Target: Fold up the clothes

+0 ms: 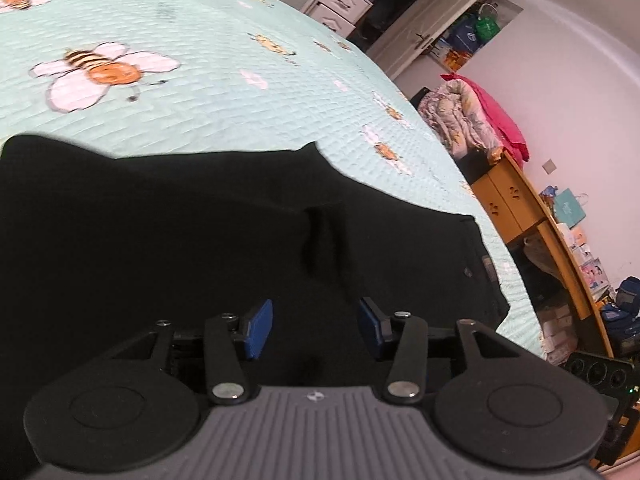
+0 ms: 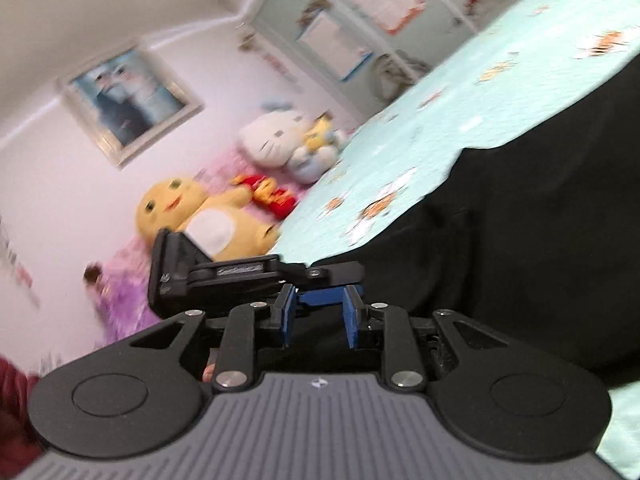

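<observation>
A black garment point(image 1: 200, 232) lies spread on the bee-print bedspread point(image 1: 208, 92), with a small crease near its middle. My left gripper point(image 1: 316, 326) hovers over the garment's near part, open, its blue pads point(image 1: 260, 328) wide apart with only dark cloth beneath them. In the right wrist view the same black garment point(image 2: 520, 220) fills the right side. My right gripper point(image 2: 319, 318) is open just above the cloth, nothing clamped between its pads. Right in front of it the left gripper point(image 2: 324, 298) crosses the view, blue fingertips close to mine.
The bed's right edge point(image 1: 492, 240) drops toward a wooden desk point(image 1: 516, 200) and piled bedding point(image 1: 468, 120). White drawers point(image 1: 340, 4) stand beyond the bed. Plush toys point(image 2: 208, 216) sit at the headboard end under a framed picture point(image 2: 128, 104).
</observation>
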{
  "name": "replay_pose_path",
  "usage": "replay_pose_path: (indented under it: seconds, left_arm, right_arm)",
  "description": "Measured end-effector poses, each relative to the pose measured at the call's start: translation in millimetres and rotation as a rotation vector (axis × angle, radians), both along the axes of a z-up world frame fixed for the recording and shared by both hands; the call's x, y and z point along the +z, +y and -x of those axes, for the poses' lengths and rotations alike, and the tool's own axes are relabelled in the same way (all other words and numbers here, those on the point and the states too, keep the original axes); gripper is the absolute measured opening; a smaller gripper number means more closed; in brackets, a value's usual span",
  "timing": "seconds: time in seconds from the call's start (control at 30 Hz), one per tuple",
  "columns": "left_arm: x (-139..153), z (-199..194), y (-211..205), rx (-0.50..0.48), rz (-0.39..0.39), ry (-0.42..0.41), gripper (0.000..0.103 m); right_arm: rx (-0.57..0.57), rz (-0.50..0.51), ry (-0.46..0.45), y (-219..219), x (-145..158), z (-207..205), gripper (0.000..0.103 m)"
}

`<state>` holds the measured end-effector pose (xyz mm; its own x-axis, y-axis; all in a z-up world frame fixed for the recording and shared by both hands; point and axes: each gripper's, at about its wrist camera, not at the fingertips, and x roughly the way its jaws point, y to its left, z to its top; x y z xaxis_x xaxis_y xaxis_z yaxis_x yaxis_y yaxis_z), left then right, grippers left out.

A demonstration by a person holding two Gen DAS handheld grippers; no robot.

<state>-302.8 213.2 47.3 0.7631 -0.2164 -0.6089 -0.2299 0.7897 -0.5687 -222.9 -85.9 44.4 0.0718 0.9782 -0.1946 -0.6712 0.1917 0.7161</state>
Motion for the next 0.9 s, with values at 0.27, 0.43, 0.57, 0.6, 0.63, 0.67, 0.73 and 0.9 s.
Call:
replay_pose_path:
  seconds: [0.27,0.43,0.57,0.6,0.63,0.67,0.73,0.9]
  left_arm:
    - [-7.6,0.9,-3.5,-0.013,-0.071,0.01,0.054]
    - [10.4,-2.3,-12.9,-0.022,-0.095,0.003,0.054]
    - [26.4,-14.8,-35.5,-0.079,-0.13,-0.053,0.054]
    - [28.0,-21.3,-41.0,-0.09,-0.137,-0.06,0.054]
    - [27.7,-29.9,-46.1,-0.094,-0.152,-0.057,0.054]
    - [27.3,-38.5,-51.1,-0.099,-0.166,-0.055,0.054]
    - [25.0,-55.2,-59.6,-0.1,-0.187,-0.045,0.054]
    - [-5.5,-77.0,-63.0,-0.081,-0.16,0.041,0.054]
  right_arm:
    - [0.0,0.234,-0.023,9.6,-30.2,3.8,0.0]
    - [-0.148,0.105,0.084,-28.7,-14.9,-12.4,0.015]
    - [-0.429,0.004,0.193,-98.9,-9.8,-24.1,0.055]
    - [-0.52,-0.004,0.216,-122.3,-10.3,-25.5,0.055]
    - [-0.61,-0.012,0.24,-145.8,-10.9,-26.8,0.055]
    - [-0.681,-0.012,0.253,-162.7,-12.6,-27.5,0.056]
    - [-0.807,-0.003,0.287,-190.8,-17.5,-31.6,0.056]
    - [-0.944,0.05,0.397,-214.1,-39.9,-60.7,0.065]
